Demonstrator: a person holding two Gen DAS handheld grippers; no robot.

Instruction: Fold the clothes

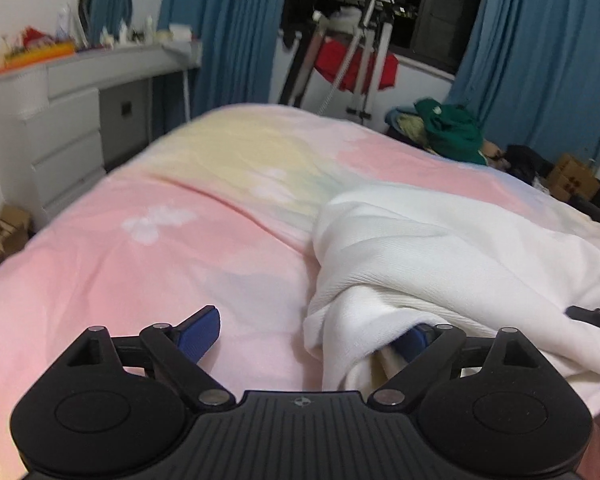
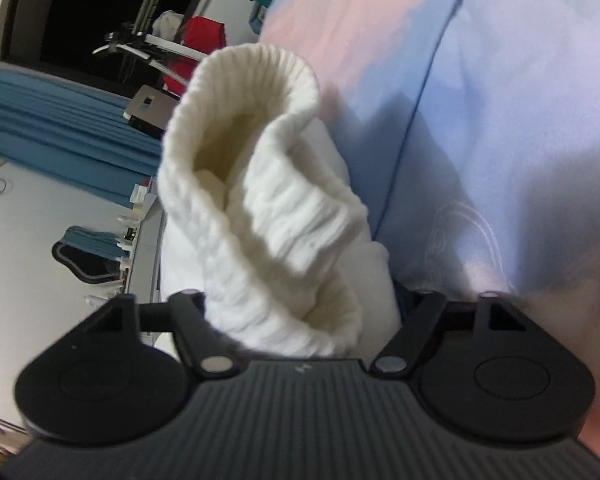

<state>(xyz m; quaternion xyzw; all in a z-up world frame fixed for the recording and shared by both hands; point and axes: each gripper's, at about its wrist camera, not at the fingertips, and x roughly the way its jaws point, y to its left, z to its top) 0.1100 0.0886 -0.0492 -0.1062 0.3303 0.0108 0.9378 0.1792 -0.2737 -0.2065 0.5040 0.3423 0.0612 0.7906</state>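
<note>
Left gripper (image 1: 308, 336) jaws spreading wide, white knit garment (image 1: 440, 256) draping over one | right gripper (image 2: 300, 304) jaws loosening around ribbed cuff (image 2: 259, 184) | risk: cuff slipping out, bunching on bed (image 1: 139, 240)

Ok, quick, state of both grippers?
Left gripper: open, white sweater draped over one side.
Right gripper: white sweater between jaws; grip cannot be told.
</note>
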